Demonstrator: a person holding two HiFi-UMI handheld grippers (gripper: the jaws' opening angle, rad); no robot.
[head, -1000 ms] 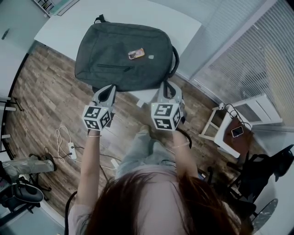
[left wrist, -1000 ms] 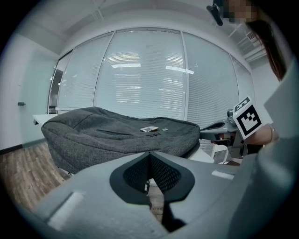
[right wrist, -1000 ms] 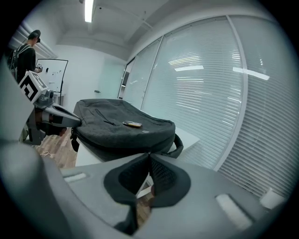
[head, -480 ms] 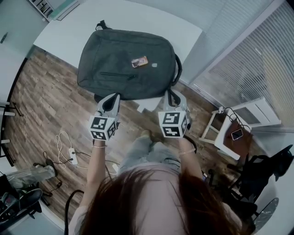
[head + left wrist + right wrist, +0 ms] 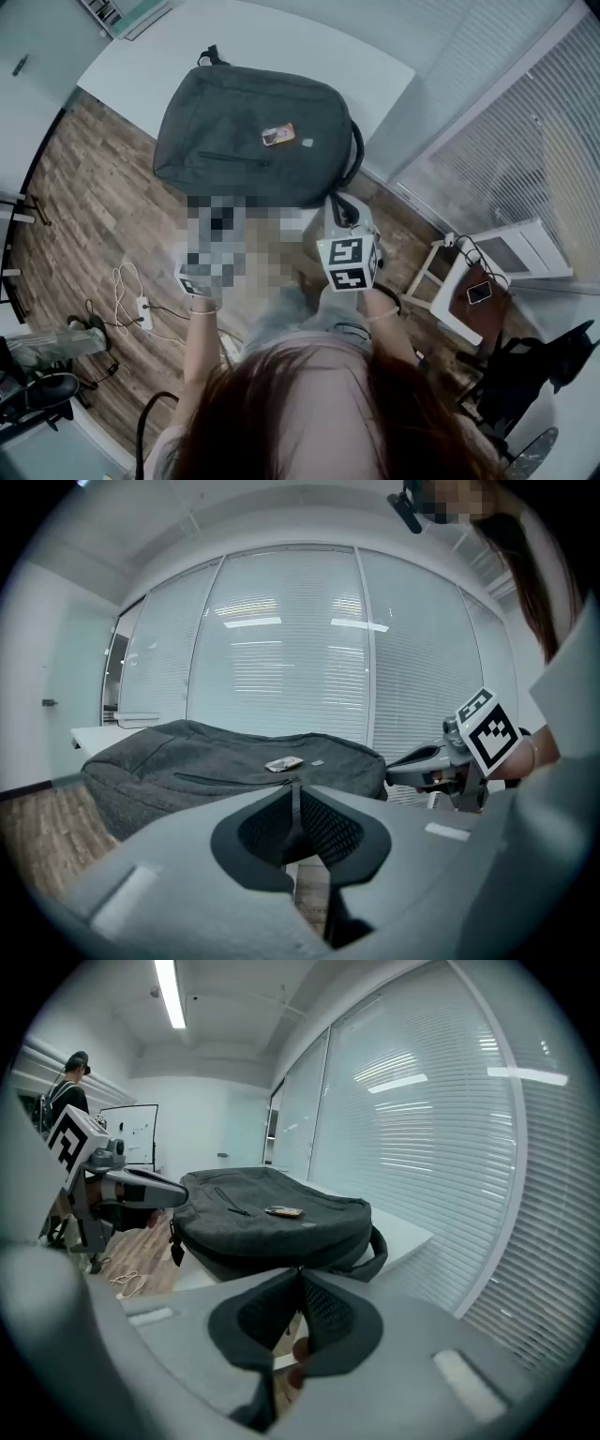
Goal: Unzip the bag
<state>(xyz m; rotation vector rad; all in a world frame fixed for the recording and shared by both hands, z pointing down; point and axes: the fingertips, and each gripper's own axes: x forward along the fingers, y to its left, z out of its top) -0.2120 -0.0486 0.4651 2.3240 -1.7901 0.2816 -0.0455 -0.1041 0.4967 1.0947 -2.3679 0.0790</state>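
The left gripper (image 5: 296,786) is keeping its jaws all but together: only a thin dark slit is showing between the ribbed pads. They have just been easing apart by a sliver, and nothing is sitting between them. The right gripper (image 5: 300,1272) is holding its jaws pressed closed, also on nothing. Neither is touching the bag (image 5: 246,127).

In the head view the dark grey bag is lying flat on the white table (image 5: 314,47), at 12 o'clock from both grippers. Its near long edge is running along the table's near edge. The right gripper is pointing at the bag's 5 o'clock corner, just short of the lower end of the carry handle (image 5: 357,150), which is curving along the bag's 3 o'clock side. The left gripper is mostly sitting under a blurred patch there, at 7 o'clock from the bag. Its own view is showing the bag ahead and well apart from its tips.

A small tag (image 5: 277,136) is lying on top of the bag, and a front pocket zip (image 5: 225,158) is running across the panel at 8 o'clock from that tag.

Bare tabletop is lying open from 12 to 2 o'clock of the bag. Wooden floor (image 5: 84,178) is spreading out at 9 o'clock, and window blinds (image 5: 506,141) are closing off the 3 o'clock side.
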